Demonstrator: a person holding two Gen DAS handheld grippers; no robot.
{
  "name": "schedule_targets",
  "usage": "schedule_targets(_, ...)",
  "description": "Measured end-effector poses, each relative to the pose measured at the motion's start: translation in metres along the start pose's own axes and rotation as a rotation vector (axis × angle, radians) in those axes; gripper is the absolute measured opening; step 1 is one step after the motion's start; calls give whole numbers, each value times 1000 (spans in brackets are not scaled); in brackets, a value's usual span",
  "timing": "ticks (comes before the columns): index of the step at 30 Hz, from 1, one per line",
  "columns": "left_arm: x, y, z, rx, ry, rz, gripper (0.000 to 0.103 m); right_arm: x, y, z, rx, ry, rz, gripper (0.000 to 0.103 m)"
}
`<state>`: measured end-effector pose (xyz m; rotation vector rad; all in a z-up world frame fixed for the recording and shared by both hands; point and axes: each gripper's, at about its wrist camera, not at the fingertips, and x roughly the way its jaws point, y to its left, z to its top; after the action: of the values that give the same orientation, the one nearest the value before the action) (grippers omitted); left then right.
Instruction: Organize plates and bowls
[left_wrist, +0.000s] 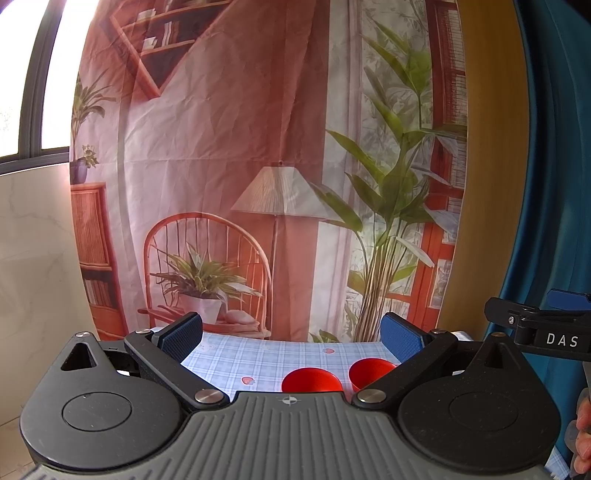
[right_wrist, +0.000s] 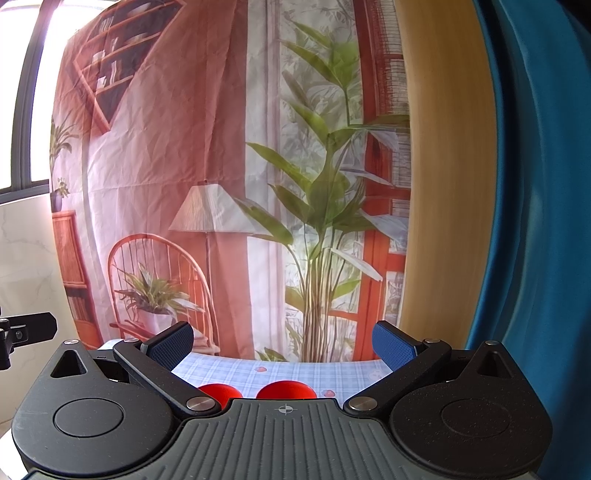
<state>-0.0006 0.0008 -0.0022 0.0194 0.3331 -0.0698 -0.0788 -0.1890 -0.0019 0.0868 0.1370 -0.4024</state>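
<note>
Two red bowls stand on a blue checked tablecloth (left_wrist: 236, 362). In the left wrist view one red bowl (left_wrist: 311, 379) peeks over the gripper body at centre and a second red bowl (left_wrist: 370, 371) sits just right of it. My left gripper (left_wrist: 291, 338) hangs open above and short of them, nothing between its blue pads. The right wrist view shows the same pair, the left bowl (right_wrist: 221, 392) and the right bowl (right_wrist: 286, 390), mostly hidden by the gripper body. My right gripper (right_wrist: 282, 345) is open too and holds nothing. No plates show.
A printed fabric backdrop (left_wrist: 229, 166) of a room hangs behind the table's far edge. A wooden post (left_wrist: 487, 147) and a blue curtain (left_wrist: 554, 166) stand at the right. The other gripper's black frame (left_wrist: 539, 328) and a hand (left_wrist: 583, 435) show at the right edge.
</note>
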Motion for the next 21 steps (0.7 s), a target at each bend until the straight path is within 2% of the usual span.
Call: schedule_targets(21, -1, 0, 0, -1, -1, -1, 103, 0, 1, -1, 0, -3, 0, 103)
